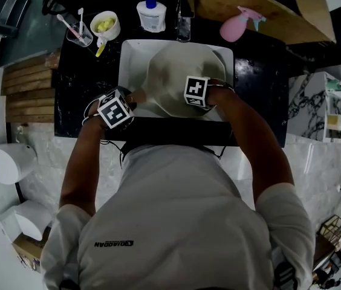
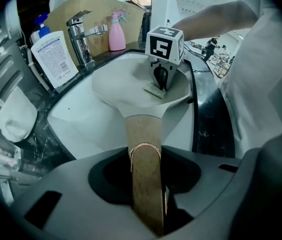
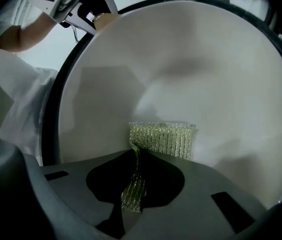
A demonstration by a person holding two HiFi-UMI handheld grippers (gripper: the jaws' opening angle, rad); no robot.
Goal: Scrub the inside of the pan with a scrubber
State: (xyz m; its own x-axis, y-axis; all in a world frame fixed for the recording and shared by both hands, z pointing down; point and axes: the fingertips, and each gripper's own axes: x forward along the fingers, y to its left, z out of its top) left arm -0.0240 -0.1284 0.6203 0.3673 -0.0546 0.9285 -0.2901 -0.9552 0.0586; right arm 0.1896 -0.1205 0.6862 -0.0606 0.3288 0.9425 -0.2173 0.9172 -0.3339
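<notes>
Right claw (image 3: 133, 184) clamped on scrubber (image 3: 163, 139) inside pan (image 3: 191, 74)

Both arms reach forward from the shoulders, elbows bent. The left gripper (image 1: 125, 101) points steeply down, jaws clamped on the handle (image 2: 143, 134). The right gripper (image 2: 160, 81) also tips steeply down, jaws pinching the scrubber (image 3: 163, 139), apparently by one folded edge; the fold sits in shadow.

White short-sleeved T-shirt (image 1: 176, 222) (dark lettering on back); left gripper (image 2: 148, 204), right gripper (image 3: 133, 191) grey, black-white cubes (image 1: 197, 92).
</notes>
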